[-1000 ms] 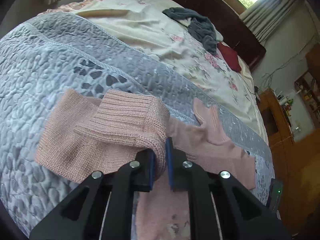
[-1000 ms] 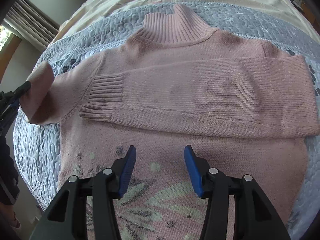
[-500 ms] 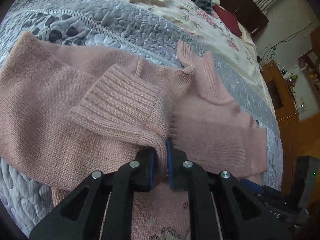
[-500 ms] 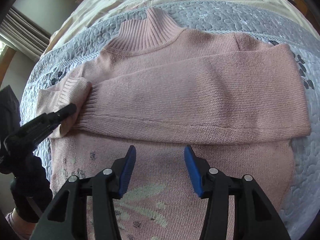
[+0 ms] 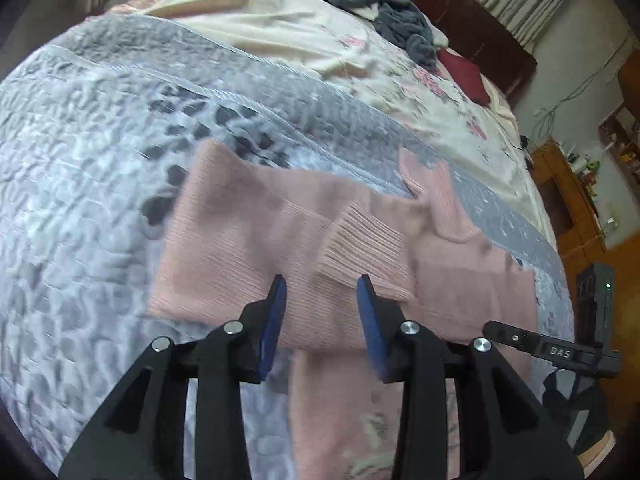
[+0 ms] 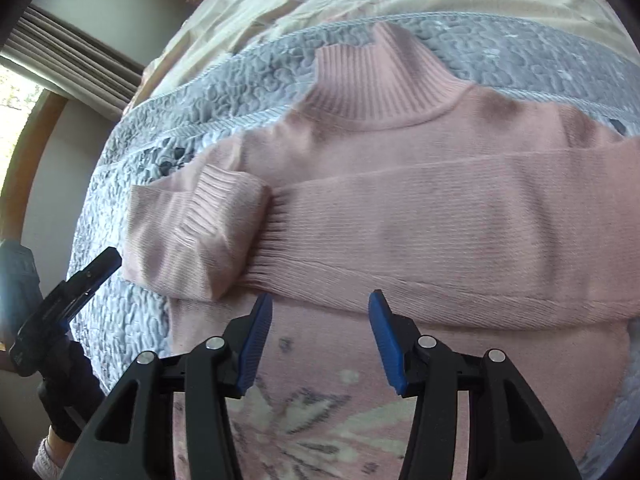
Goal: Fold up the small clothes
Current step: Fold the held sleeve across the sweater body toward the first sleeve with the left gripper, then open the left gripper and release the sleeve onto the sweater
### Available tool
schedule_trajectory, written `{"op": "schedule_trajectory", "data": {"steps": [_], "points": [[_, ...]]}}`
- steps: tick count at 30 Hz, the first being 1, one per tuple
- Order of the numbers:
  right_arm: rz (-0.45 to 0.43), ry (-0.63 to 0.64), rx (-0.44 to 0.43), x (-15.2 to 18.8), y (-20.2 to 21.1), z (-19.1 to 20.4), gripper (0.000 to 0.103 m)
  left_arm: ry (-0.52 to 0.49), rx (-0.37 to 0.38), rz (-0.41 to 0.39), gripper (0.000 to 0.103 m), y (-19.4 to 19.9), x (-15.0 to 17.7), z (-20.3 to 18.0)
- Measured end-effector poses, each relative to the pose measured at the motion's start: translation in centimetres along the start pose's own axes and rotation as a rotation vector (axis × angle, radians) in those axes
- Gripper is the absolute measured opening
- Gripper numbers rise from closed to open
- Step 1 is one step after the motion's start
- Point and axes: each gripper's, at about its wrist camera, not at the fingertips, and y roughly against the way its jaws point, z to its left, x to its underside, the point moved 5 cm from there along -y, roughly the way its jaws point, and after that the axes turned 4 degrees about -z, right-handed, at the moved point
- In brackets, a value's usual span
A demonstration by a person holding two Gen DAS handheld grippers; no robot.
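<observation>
A small pink knitted sweater (image 6: 420, 208) with a ribbed high collar (image 6: 376, 84) lies flat on the bed, front up, a pale flower pattern (image 6: 320, 412) on its lower part. Both sleeves are folded across the chest. The left sleeve's ribbed cuff (image 5: 360, 248) (image 6: 216, 200) rests loose on the folded sleeve. My left gripper (image 5: 322, 304) hovers open just before that cuff, holding nothing. My right gripper (image 6: 320, 320) is open above the sweater's lower front, below the folded right sleeve (image 6: 460, 240). The left gripper (image 6: 72, 292) also shows at the left edge of the right wrist view.
The sweater lies on a grey quilted blanket (image 5: 100, 168) over a cream floral sheet (image 5: 280, 28). A dark grey garment (image 5: 396, 16) and a red cloth (image 5: 464, 74) lie near the dark wooden headboard (image 5: 460, 4). Wooden furniture (image 5: 568, 184) stands past the bed's right side.
My left gripper carried the left sleeve cuff over the sweater, opened and let it go, then drew back. The cuff now lies on the folded sleeve. My right gripper stayed open.
</observation>
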Motion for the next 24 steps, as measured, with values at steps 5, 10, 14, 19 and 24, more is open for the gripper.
{"op": "schedule_trajectory", "data": {"steps": [5,10,14,19,24], "points": [[0.046,-0.028,-0.091,-1.7,-3.6,4.6,0.051,-0.025,-0.15,0.066,0.032,-2.9,-1.5,4.0],[0.122,-0.106,-0.109,-2.5,-7.6,6.1,0.051,-0.004,-0.158,0.129,0.033,-5.2,-0.1,6.0],[0.167,-0.167,-0.109,-2.4,-10.0,5.9,0.046,-0.014,-0.154,0.126,0.033,-5.0,-0.1,5.9],[0.134,-0.07,-0.119,-2.9,-9.0,7.3,0.02,0.021,-0.134,0.13,0.033,-4.3,-0.5,6.0],[0.048,-0.041,-0.163,-3.7,-4.2,6.5,0.019,0.03,-0.094,0.071,0.033,-2.3,-1.7,4.5]]}}
